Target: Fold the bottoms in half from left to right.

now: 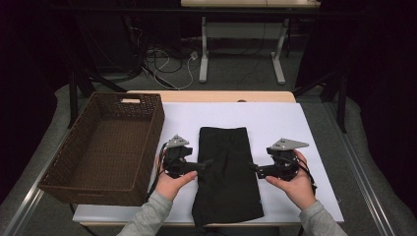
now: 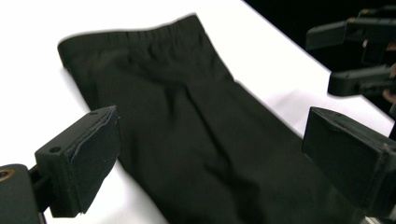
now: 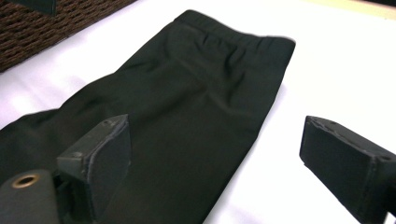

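Note:
A black folded garment [image 1: 226,172] lies lengthwise on the white tabletop [image 1: 280,123], its waistband at the far end. My left gripper [image 1: 207,163] hovers at the garment's left edge and points right, jaws open with nothing between them. My right gripper [image 1: 253,168] hovers at the right edge and points left, also open and holding nothing. In the left gripper view the left gripper [image 2: 212,154] stands wide above the garment [image 2: 187,126], with the right gripper [image 2: 327,60] across from it. The right gripper view has the right gripper [image 3: 217,154] spread over the garment [image 3: 196,102].
A dark brown wicker basket [image 1: 155,132] stands on the table's left side, close beside my left hand, and its wall shows in the right gripper view [image 3: 46,23]. Bare white tabletop lies beyond and to the right of the garment. Another table's legs [image 1: 203,54] and cables are behind.

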